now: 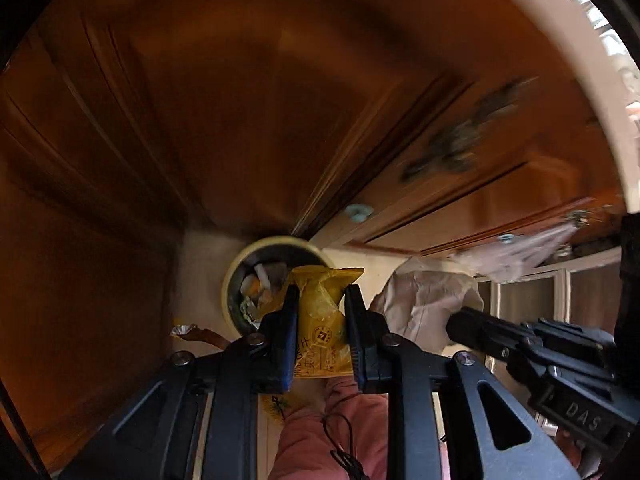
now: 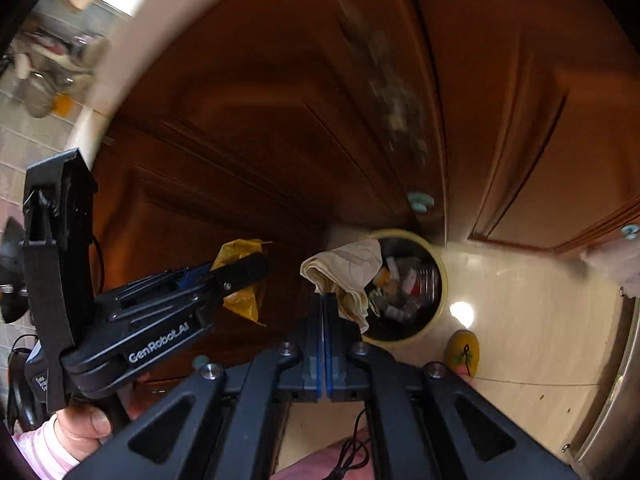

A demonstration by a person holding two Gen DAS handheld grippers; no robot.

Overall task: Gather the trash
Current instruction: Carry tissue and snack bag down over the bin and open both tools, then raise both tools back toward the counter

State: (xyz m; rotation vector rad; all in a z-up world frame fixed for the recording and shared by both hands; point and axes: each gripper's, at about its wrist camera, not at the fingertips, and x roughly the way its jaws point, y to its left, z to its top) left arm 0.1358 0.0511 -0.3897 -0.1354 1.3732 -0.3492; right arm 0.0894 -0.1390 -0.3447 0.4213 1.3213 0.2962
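Note:
My left gripper [image 1: 322, 294] is shut on a yellow plastic wrapper [image 1: 320, 320] with printed text. It hangs just above and beside a round bin with a pale yellow rim [image 1: 276, 242]. The bin holds several scraps. My right gripper [image 2: 323, 297] is shut on a crumpled beige paper [image 2: 344, 266], which hangs over the left side of the bin's rim [image 2: 438, 268]. In the left wrist view the right gripper [image 1: 454, 325] comes in from the right with the beige paper [image 1: 424, 300]. The right wrist view shows the left gripper [image 2: 260, 265] with the yellow wrapper [image 2: 240, 304], left of the bin.
Brown wooden cabinet doors [image 2: 280, 120] with teal knobs [image 2: 420, 202] rise behind the bin. The bin stands on a pale tiled floor [image 2: 520, 300]. A yellow slipper [image 2: 462, 350] and a foil scrap [image 1: 184, 330] lie near it. A steel appliance edge [image 2: 616, 380] is at the right. A person's hand [image 2: 84, 424] holds the left gripper.

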